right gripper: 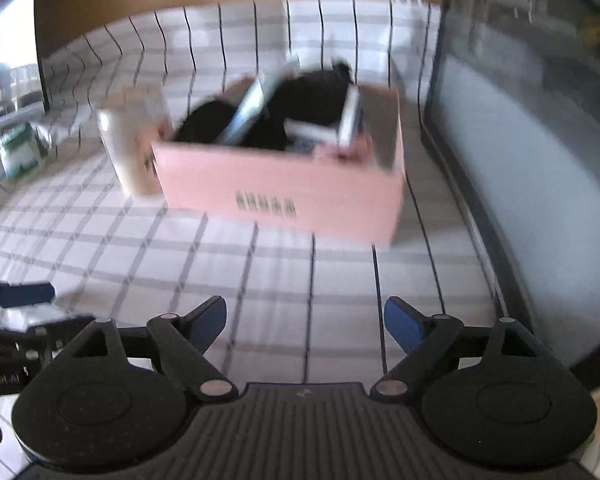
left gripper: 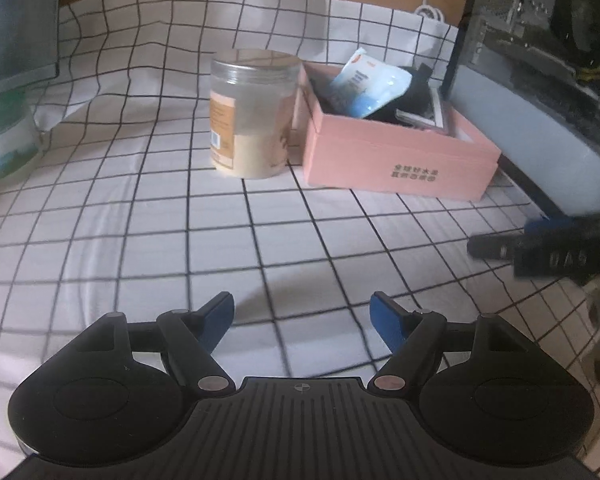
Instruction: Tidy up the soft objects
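A pink cardboard box (left gripper: 396,160) (right gripper: 284,196) stands on the checked tablecloth. Inside it lie a white and blue soft pack (left gripper: 368,84), black soft items (left gripper: 416,96) (right gripper: 300,108) and flat light packets (right gripper: 340,128). My left gripper (left gripper: 302,316) hovers open over bare cloth, well short of the box, with nothing between its blue pads (left gripper: 386,322). My right gripper (right gripper: 304,324) is open too, empty, in front of the box; its view is blurred. The right gripper (left gripper: 548,248) also shows at the right edge of the left wrist view, and the left gripper (right gripper: 24,304) at the left edge of the right wrist view.
A clear plastic jar (left gripper: 252,112) (right gripper: 130,148) with pale contents stands just left of the box. A green and white container (left gripper: 4,140) (right gripper: 18,152) sits at the far left. A dark computer case (left gripper: 540,64) (right gripper: 520,140) walls off the right side. A white cable (left gripper: 428,4) lies behind.
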The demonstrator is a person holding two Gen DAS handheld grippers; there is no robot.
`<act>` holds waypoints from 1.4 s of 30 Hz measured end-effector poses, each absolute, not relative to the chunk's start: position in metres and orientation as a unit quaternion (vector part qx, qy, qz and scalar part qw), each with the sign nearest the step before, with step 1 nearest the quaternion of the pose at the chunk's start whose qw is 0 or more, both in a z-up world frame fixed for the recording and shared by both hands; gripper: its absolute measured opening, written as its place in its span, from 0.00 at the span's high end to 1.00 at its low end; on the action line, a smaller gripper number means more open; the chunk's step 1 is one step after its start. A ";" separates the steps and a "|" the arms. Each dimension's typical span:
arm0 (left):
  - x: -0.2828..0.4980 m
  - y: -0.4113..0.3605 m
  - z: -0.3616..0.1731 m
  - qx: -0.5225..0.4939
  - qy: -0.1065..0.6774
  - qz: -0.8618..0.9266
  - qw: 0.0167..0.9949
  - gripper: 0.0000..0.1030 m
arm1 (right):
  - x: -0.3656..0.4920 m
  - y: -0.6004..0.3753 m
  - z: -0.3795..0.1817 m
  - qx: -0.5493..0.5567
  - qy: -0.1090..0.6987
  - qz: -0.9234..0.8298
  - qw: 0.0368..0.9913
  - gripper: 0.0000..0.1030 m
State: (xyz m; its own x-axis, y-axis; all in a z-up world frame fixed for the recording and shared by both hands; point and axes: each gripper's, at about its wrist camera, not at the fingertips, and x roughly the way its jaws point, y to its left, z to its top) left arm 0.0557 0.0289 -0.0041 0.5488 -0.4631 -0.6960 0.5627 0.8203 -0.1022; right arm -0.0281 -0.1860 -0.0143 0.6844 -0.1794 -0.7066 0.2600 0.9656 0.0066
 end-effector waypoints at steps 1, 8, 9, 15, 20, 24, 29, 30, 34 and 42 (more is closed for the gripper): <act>0.051 0.025 -0.005 0.063 0.371 -0.287 0.881 0.22 | -0.029 -0.189 -0.020 0.058 0.388 -0.117 0.913 0.16; 0.030 -0.001 -0.017 0.084 0.329 -0.237 0.910 0.21 | -0.040 -0.198 -0.041 0.050 0.374 -0.117 0.919 0.00; 0.029 -0.004 -0.019 0.089 0.324 -0.232 0.913 0.21 | -0.041 -0.199 -0.043 0.047 0.366 -0.116 0.922 0.00; 0.026 -0.013 -0.020 0.088 0.321 -0.199 0.922 0.19 | -0.045 -0.207 -0.046 0.046 0.355 -0.116 0.926 0.00; 0.025 -0.016 -0.021 0.081 0.319 -0.179 0.927 0.19 | -0.034 -0.204 -0.047 0.045 0.355 -0.116 0.926 0.00; 0.026 -0.018 -0.020 0.073 0.322 -0.165 0.929 0.19 | -0.028 -0.207 -0.049 0.032 0.351 -0.087 0.932 0.00; 0.027 -0.018 -0.020 0.071 0.322 -0.157 0.931 0.19 | -0.033 -0.209 -0.052 0.024 0.328 -0.072 0.942 0.00; 0.027 -0.018 -0.020 0.071 0.322 -0.157 0.931 0.19 | -0.035 -0.208 -0.053 0.024 0.323 -0.072 0.943 0.00; 0.027 -0.018 -0.020 0.071 0.322 -0.157 0.931 0.19 | -0.034 -0.208 -0.053 0.024 0.319 -0.072 0.945 0.00; 0.027 -0.017 -0.020 0.073 0.321 -0.159 0.931 0.19 | -0.034 -0.208 -0.053 0.025 0.319 -0.072 0.945 0.00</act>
